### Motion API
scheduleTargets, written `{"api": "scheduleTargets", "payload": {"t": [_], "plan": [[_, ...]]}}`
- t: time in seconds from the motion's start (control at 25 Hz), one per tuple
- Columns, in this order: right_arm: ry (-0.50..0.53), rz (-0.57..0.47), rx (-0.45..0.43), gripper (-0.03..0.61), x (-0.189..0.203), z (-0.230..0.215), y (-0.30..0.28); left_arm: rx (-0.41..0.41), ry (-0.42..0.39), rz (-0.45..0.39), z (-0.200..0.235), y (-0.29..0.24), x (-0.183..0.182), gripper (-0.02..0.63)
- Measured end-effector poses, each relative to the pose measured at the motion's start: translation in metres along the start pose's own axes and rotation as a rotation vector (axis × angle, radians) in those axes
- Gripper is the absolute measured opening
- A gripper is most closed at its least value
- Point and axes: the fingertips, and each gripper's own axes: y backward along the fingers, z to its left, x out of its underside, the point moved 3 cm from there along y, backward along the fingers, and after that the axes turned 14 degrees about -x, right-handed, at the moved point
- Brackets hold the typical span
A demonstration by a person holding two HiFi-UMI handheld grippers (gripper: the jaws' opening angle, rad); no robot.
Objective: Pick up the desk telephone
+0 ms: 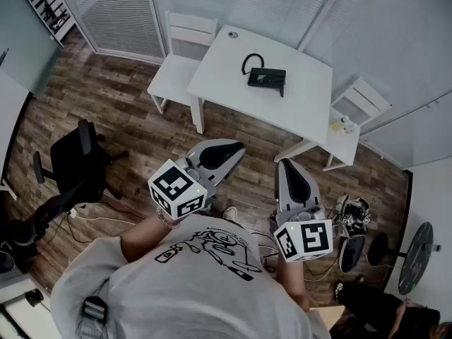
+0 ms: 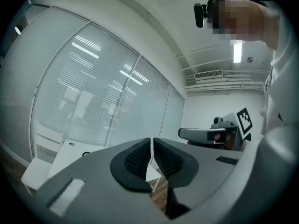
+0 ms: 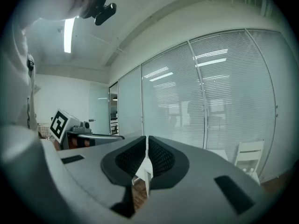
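Observation:
The black desk telephone [image 1: 267,78] with its curled cord lies on the white table [image 1: 226,83], far from both grippers. My left gripper [image 1: 233,148] is held level over the wooden floor, short of the table, its jaws shut with nothing between them. To its right my right gripper [image 1: 288,164] is shut and empty too. In the left gripper view the left gripper [image 2: 152,143] shows closed black pads, with the table's corner [image 2: 65,155] low at the left. In the right gripper view the right gripper [image 3: 146,143] also has its pads together.
A white chair [image 1: 182,55] stands at the table's left and another [image 1: 353,122] at its right. A black office chair [image 1: 74,164] sits at the left of the floor. Shoes and cables [image 1: 352,221] lie by my right side. Glass walls with blinds [image 1: 282,6] back the table.

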Motion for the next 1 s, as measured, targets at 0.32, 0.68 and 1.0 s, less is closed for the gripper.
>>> {"api": "scheduleTargets", "payload": {"t": [0.32, 0.68, 1.0], "plan": [[-0.015, 0.023, 0.005, 0.015, 0.006, 0.01, -0.026, -0.005, 0.023, 0.011, 0.029, 0.01, 0.004, 0.018], [-0.01, 0.031, 0.031, 0.017, 0.008, 0.017, -0.051, -0.011, 0.03, 0.002, 0.06, 0.017, -0.004, 0.018], [-0.017, 0.024, 0.026, 0.017, 0.01, -0.006, -0.06, -0.018, 0.026, 0.009, 0.067, -0.006, -0.003, 0.018]]}}
